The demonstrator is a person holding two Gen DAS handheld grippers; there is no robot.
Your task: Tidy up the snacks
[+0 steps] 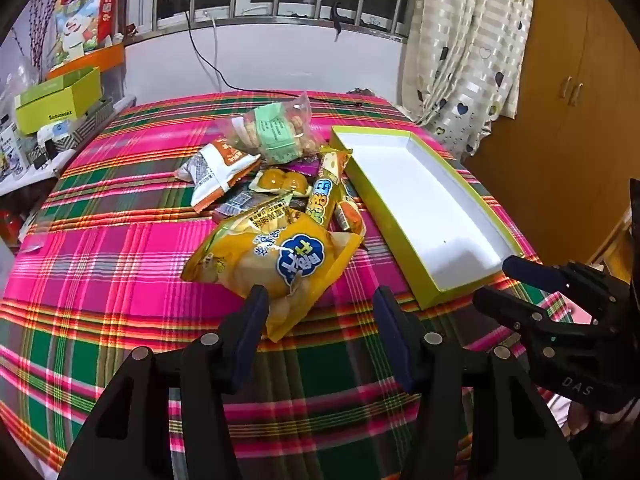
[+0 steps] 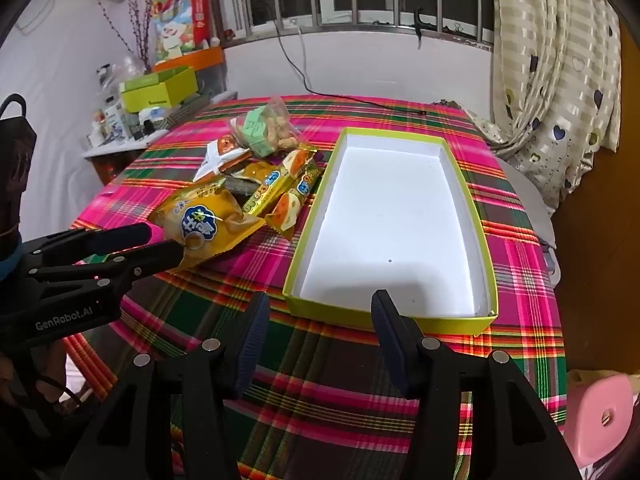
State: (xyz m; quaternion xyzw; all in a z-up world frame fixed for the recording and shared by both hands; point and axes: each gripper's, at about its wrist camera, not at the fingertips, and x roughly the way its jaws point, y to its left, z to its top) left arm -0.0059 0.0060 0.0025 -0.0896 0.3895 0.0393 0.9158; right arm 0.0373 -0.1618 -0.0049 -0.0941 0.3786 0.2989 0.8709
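A pile of snack packets lies on the plaid tablecloth (image 1: pixel 120 264): a big yellow bag (image 1: pixel 276 268) (image 2: pixel 208 228) nearest, a long yellow stick pack (image 1: pixel 322 196) (image 2: pixel 272 192), a white and orange packet (image 1: pixel 216 172), a clear bag with a green label (image 1: pixel 276 130) (image 2: pixel 264 130). An empty lime-green box with a white inside (image 1: pixel 424 296) (image 2: pixel 384 318) lies to the right of the pile. My left gripper (image 1: pixel 320 312) (image 2: pixel 162 242) is open, its left finger at the yellow bag's near end. My right gripper (image 2: pixel 318 316) (image 1: pixel 496 280) is open and empty at the box's near edge.
A side shelf (image 2: pixel 120 148) at the far left holds a green box (image 1: pixel 56 104) and a colourful carton (image 1: pixel 88 12). A black cable (image 2: pixel 312 88) runs onto the table's far edge. A curtain (image 2: pixel 552 80) hangs at the right. A pink stool (image 2: pixel 600 416) stands at the lower right.
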